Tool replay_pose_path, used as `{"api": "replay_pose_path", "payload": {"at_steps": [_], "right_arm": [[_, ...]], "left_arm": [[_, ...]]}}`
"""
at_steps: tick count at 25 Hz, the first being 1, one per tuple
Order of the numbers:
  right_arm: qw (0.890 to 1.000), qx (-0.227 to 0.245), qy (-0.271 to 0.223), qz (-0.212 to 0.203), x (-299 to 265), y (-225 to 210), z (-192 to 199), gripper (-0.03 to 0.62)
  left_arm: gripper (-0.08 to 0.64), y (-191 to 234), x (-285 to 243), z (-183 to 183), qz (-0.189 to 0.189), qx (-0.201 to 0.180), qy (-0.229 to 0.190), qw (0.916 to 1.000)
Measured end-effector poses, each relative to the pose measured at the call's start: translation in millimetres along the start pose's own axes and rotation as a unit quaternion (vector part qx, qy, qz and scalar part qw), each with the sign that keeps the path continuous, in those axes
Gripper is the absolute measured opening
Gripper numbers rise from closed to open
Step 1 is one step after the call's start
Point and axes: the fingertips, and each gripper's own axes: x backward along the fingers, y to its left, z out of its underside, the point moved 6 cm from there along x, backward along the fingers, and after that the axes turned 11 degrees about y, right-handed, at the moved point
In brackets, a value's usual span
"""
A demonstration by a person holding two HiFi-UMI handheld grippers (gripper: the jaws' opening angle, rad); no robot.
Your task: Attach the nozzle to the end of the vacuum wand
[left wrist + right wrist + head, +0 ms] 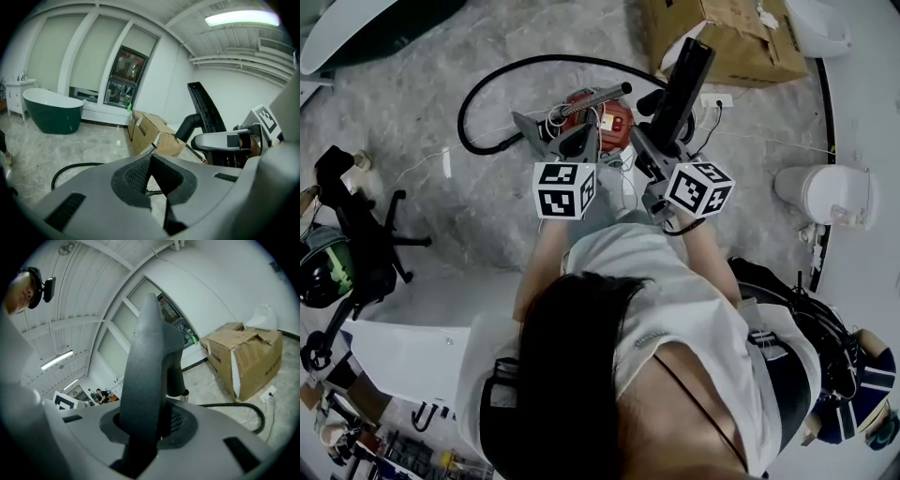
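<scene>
right gripper [146, 426] around nozzle [151, 352]; left gripper [151, 182], jaws together

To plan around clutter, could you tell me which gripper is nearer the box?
Right. The right gripper, holding the nozzle, is just below-left of the box in the head view. The left gripper is farther left, by the red vacuum.

Two grey grippers in play: the left gripper [150, 159] and the right gripper [149, 420]. One long black plastic nozzle [684, 80]. One chrome metal vacuum wand [598, 96], one looping black hose [487, 84], one red canister vacuum cleaner [602, 114]. One battered brown cardboard box [722, 37]. One dark green bathtub [51, 112]. One white round container [825, 192].
</scene>
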Motion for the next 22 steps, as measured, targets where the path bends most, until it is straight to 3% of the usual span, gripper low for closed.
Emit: {"api": "replay_pose_path", "payload": {"at_steps": [8, 18, 22], "right_arm": [[1.000, -0.014, -0.022, -0.002, -11.8, 1.9, -8.0, 0.096], [0.998, -0.032, -0.047, -0.001, -22.3, -3.9, -31.5, 0.097], [0.998, -0.038, -0.055, -0.001, -27.6, -9.4, -35.7, 0.097]], "left_arm": [[0.002, 14.5, -12.2, -14.6, 0.018, -0.029, 0.004, 0.9994], [0.006, 29.8, -41.9, -39.5, 0.016, -0.127, 0.014, 0.9917], [0.094, 31.0, -59.1, -42.2, 0.030, -0.168, 0.031, 0.9849]]}}
